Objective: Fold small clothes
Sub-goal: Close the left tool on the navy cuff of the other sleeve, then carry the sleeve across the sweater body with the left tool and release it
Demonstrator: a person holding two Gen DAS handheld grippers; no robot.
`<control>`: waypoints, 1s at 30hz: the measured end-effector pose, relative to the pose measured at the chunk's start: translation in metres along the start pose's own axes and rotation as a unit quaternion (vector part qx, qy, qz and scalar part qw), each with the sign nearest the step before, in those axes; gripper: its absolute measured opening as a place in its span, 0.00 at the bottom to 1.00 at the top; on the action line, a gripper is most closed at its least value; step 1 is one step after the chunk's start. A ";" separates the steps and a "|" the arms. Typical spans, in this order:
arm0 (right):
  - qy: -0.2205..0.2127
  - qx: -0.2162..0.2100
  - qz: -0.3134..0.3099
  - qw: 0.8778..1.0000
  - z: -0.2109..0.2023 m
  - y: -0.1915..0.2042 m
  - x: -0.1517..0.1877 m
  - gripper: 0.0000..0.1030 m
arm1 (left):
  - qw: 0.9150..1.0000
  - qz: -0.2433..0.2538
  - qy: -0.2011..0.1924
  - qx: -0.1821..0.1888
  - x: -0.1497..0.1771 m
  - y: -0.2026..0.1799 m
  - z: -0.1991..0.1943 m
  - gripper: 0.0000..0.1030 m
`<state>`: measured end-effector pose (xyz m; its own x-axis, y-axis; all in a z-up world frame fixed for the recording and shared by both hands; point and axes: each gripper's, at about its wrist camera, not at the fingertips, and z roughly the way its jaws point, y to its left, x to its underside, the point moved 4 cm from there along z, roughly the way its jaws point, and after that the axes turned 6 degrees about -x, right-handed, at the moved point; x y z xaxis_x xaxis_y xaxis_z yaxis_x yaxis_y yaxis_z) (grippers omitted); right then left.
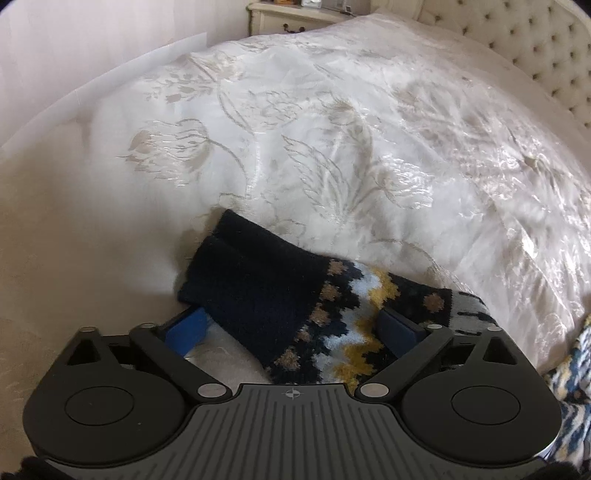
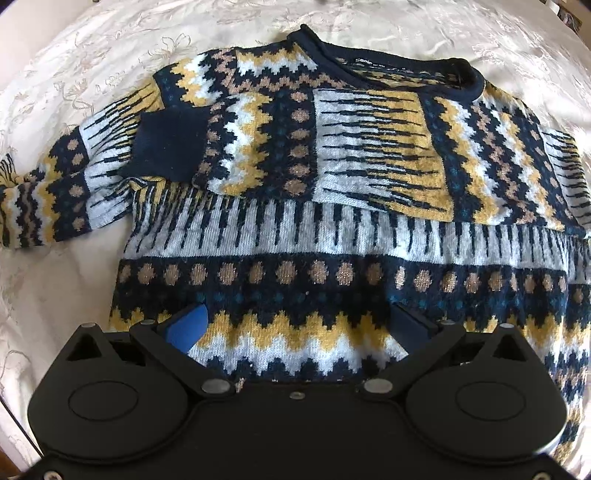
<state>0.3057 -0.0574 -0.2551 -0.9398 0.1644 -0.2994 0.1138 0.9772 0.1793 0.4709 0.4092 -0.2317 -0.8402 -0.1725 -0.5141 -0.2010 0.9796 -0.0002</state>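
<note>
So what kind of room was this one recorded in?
Most likely a bedroom: the patterned navy and yellow knit sweater lies on a bed with a white floral-embroidered bedspread, backed by a cream button-tufted headboard, with a cream bedside cabinet beside it.

Sweater [image 2: 332,206] is lying flat on the bedspread [image 2: 74,74], collar at the far end, hem toward the right gripper [image 2: 299,332]. One sleeve [image 2: 369,147] is lying folded across the chest, its cuff [image 2: 166,147] sitting left of centre. The other sleeve [image 1: 295,295] is stretching out sideways over the bedspread's near edge, lying between the left gripper's [image 1: 291,328] fingers [image 1: 188,328]. Headboard [image 1: 535,48] is standing at the far right, nightstand [image 1: 288,18] beside it, far left of the bed.
</note>
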 end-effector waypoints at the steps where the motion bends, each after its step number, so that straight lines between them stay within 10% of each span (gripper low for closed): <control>1: 0.000 0.000 0.001 1.000 0.000 0.000 0.000 1.00 | 1.000 -0.003 -0.002 -0.009 -0.001 0.002 -0.002 0.75; 3: 0.002 0.001 0.003 1.000 0.000 0.000 0.000 1.00 | 1.000 -0.013 -0.012 -0.021 -0.002 0.008 -0.006 0.33; 6: 0.003 0.000 0.003 1.000 0.000 0.001 -0.001 1.00 | 0.999 -0.040 -0.010 0.005 -0.002 0.013 -0.014 0.15; 19: -0.031 -0.037 -0.009 0.999 -0.016 -0.002 -0.009 1.00 | 0.993 -0.054 -0.062 0.080 -0.013 -0.032 -0.096 0.10; 30: -0.082 -0.114 -0.014 0.990 -0.050 -0.044 -0.017 1.00 | 0.973 -0.054 -0.131 0.182 -0.019 -0.145 -0.199 0.10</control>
<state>0.3001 -0.1100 -0.2114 -0.8743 0.1751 -0.4527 -0.0059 0.9288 0.3706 0.4155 0.2499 -0.0509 -0.6578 -0.2902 -0.6950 -0.0492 0.9374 -0.3448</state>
